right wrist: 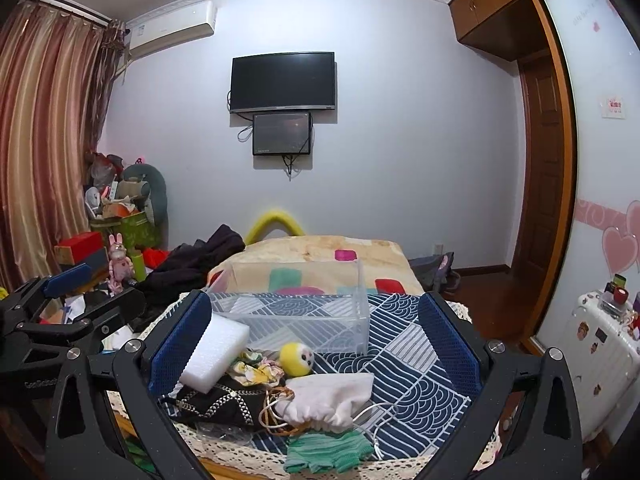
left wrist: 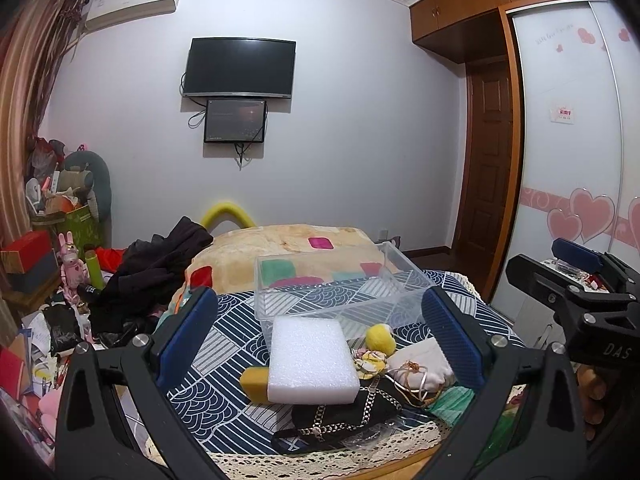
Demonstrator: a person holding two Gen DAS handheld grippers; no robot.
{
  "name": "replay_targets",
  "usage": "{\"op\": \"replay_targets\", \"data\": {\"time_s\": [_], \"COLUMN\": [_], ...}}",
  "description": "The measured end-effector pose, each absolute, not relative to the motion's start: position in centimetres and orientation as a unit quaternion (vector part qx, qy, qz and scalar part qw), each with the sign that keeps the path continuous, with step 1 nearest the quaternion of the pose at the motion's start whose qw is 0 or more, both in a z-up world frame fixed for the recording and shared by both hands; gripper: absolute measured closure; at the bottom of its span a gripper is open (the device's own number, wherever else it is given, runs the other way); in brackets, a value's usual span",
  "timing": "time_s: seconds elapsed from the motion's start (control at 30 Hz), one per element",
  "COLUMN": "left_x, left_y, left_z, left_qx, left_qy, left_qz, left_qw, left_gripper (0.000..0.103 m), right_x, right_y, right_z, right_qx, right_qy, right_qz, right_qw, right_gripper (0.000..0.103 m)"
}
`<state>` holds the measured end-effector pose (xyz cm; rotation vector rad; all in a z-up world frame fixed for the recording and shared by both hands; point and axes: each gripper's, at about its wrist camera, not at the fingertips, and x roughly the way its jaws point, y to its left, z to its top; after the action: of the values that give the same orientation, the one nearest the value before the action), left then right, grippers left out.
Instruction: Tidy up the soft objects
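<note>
A pile of soft things lies on the patterned cloth near the table's front edge: a white foam block (left wrist: 310, 360) (right wrist: 218, 350), a yellow sponge (left wrist: 255, 383) under it, a yellow plush ball (left wrist: 381, 337) (right wrist: 296, 358), a white drawstring pouch (right wrist: 326, 398) (left wrist: 420, 364), a black chain-trimmed pouch (left wrist: 344, 412) (right wrist: 218, 402), a floral scrunchie (right wrist: 256, 372) and a green knit piece (right wrist: 326, 452). A clear plastic box (left wrist: 332, 284) (right wrist: 304, 316) stands empty behind them. My left gripper (left wrist: 320, 344) is open, held above the foam block. My right gripper (right wrist: 316, 344) is open above the pile.
A folded blanket (left wrist: 288, 248) lies behind the box, with dark clothes (left wrist: 152, 272) to its left. Cluttered boxes and toys (left wrist: 52, 264) stand at the left. A white suitcase (right wrist: 600, 356) stands at the right by the wardrobe. A lace trim (left wrist: 320, 460) marks the front edge.
</note>
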<state>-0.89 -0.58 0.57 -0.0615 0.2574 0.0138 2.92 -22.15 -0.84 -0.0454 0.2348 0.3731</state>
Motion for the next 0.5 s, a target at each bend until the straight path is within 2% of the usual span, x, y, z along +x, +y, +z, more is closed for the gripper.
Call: {"op": "replay_targets", "data": {"time_s": [0.5], "left_x": [-0.98], "left_y": [-0.51], "left_z": [0.85], "left_qx": [-0.032], "left_qy": [0.125], "left_qz": [0.008], "left_qw": [0.992], "left_gripper": [0.0], "right_x": [2.77], "right_y": [-21.89], "right_z": [-0.58], "right_qx": [-0.024], "right_qy": [0.112], "right_qz": [0.187], "right_qw": [0.976], "right_gripper": [0.0]}}
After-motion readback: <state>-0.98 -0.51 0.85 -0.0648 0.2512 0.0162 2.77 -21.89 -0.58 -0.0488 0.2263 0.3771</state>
